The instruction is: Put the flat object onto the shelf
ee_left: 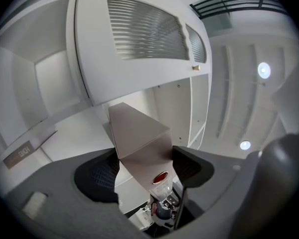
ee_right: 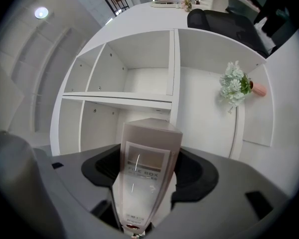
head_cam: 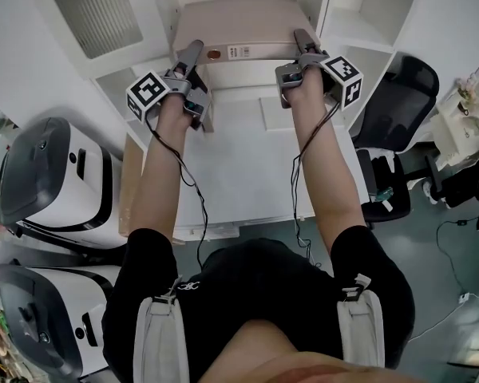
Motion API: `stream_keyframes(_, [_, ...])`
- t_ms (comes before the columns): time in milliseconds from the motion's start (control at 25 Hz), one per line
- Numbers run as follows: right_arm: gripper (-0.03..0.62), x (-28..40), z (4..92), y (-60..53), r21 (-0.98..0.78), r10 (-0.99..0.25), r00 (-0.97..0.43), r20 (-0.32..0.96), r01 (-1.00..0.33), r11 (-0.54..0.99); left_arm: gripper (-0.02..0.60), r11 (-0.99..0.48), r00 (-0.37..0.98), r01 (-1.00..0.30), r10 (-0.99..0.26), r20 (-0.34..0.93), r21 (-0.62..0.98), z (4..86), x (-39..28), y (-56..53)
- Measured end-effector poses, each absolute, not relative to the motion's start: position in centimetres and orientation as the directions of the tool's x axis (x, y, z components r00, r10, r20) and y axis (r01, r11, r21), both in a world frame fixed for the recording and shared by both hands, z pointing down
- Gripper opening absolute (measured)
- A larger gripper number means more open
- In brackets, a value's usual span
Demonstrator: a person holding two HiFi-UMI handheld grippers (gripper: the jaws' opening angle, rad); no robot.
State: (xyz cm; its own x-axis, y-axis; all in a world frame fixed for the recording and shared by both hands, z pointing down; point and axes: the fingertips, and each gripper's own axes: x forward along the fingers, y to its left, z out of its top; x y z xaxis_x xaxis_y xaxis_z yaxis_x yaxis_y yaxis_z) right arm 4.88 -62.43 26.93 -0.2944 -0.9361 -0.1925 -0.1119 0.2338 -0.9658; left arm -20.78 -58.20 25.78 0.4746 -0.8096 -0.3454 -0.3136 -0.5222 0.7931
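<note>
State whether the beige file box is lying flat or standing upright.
Lying flat: the file box shows its broad face upward in the head view, with its narrow labelled spine toward the person.

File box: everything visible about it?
The file box is a flat, taupe, matte case lying level at the white shelf unit, spine toward the person. The spine carries a white label and a reddish round finger hole. Its ends sit between the jaws of the left tool and right tool.
</note>
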Motion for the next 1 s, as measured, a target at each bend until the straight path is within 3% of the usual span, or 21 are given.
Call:
stream_keyframes(280, [0.300, 5.0, 26.3, -64.6, -0.964, -0.934, -0.294, -0.202, -0.110, 0.243, 0.330, -0.554, 0.499, -0.331, -0.790, -0.356, 0.764, 25.7, -20.5, -59.4])
stream_keyframes(1000, [0.319, 4.2, 25.5, -65.2, -0.797, -0.747, -0.474, -0.466, -0.141, 0.587, 0.324, -0.511, 0.433, -0.331, -0.829, -0.354, 0.793, 25.5, -21.3, -61.9])
